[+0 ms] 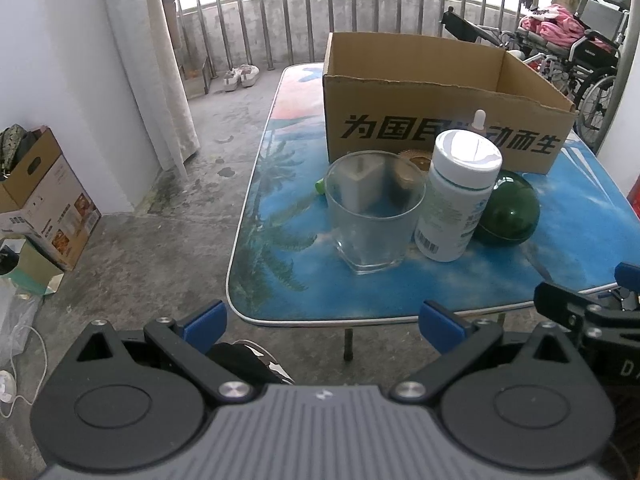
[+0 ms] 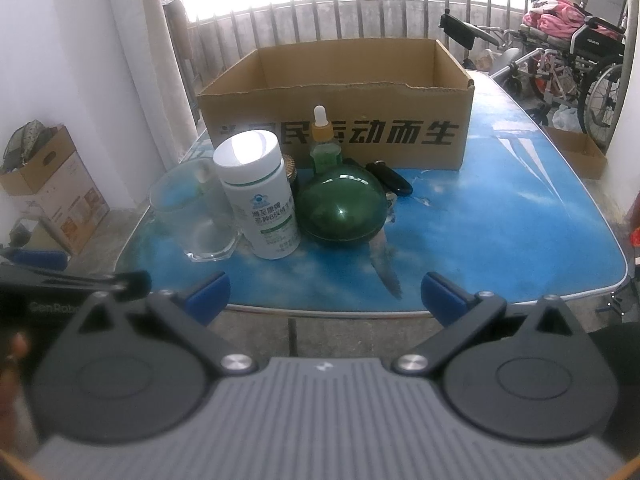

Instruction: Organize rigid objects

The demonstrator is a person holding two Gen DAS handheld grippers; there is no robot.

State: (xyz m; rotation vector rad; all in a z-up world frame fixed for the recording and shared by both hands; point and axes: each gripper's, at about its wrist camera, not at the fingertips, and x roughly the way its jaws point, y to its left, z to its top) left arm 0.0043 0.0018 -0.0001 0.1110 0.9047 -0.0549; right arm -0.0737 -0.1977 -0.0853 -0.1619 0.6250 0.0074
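Note:
On the blue printed table [image 1: 560, 248] [image 2: 520, 232] stand a clear glass tumbler [image 1: 374, 212] [image 2: 196, 216], a white pill bottle [image 1: 458, 196] [image 2: 260, 196], a dark green round object [image 1: 510, 210] [image 2: 342, 208], a small dropper bottle [image 2: 323, 140] [image 1: 479, 120] and a black key fob [image 2: 390, 178]. Behind them is an open, seemingly empty cardboard box [image 1: 440, 120] [image 2: 340, 100]. My left gripper [image 1: 322, 326] is open and empty, before the table's near edge. My right gripper [image 2: 324, 296] is open and empty, also short of the edge.
A wheelchair with pink cloth [image 1: 576, 48] [image 2: 576, 40] stands at the back right. A cardboard carton [image 1: 44, 200] [image 2: 52, 188] sits on the floor at left. A metal railing [image 1: 320, 12] and curtain [image 1: 160, 80] close the back. A small dark jar [image 2: 290, 168] hides behind the pill bottle.

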